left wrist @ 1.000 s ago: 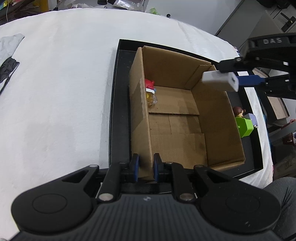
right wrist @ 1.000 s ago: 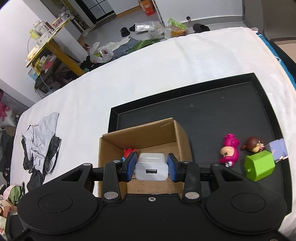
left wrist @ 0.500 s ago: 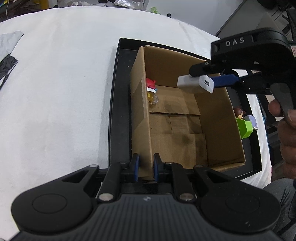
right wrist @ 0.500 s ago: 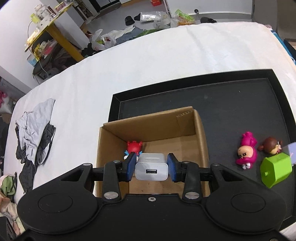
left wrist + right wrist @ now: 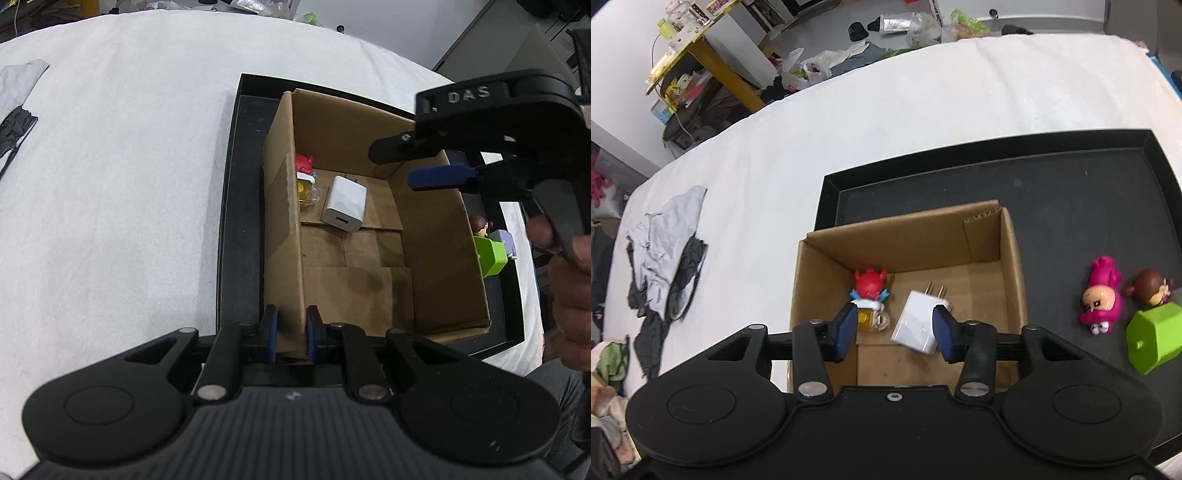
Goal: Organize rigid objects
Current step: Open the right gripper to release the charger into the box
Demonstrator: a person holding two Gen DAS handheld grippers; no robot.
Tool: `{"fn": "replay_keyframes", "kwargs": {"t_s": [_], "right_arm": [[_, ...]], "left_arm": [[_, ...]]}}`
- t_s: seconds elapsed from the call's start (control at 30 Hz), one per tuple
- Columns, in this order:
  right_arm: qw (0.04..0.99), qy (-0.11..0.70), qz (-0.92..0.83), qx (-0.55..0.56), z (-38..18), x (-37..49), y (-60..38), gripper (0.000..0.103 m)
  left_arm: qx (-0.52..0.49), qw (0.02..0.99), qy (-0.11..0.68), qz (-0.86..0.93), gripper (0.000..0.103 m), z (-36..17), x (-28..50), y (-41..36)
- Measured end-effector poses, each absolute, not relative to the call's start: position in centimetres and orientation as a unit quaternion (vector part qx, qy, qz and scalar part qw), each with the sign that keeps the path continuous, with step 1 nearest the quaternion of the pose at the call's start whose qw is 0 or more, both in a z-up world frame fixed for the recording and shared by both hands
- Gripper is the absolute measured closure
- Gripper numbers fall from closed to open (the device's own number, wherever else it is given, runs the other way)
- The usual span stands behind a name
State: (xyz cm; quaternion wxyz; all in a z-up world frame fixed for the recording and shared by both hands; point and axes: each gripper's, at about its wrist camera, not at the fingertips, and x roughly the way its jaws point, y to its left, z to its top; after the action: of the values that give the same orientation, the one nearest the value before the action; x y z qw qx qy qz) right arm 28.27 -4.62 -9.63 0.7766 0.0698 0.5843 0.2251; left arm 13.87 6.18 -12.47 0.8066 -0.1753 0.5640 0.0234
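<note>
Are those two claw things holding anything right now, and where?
The left gripper pinches the cardboard box by its near wall. The right gripper, just opened, holds nothing; the white charger lies in the box.

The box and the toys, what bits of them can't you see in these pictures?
- Red toy, left wrist view: half hidden by the cardboard box wall.
- Brown-haired doll, left wrist view: mostly behind the box's far wall and the green block.
- Pale purple thing, left wrist view: too little shows to name it.
- Box's near wall, right wrist view: covered by the right gripper.
</note>
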Motion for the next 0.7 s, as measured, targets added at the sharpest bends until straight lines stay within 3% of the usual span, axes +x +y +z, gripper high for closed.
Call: {"fn": "replay_keyframes", "kwargs": {"t_s": [0.7], "right_arm": [[0.773,0.582,0.243,0.075,-7.7,26.0,-8.8,0.035]], "left_arm": [[-0.172,0.805,0.567,0.031,0.089,-12.4,13.9,5.9]]}}
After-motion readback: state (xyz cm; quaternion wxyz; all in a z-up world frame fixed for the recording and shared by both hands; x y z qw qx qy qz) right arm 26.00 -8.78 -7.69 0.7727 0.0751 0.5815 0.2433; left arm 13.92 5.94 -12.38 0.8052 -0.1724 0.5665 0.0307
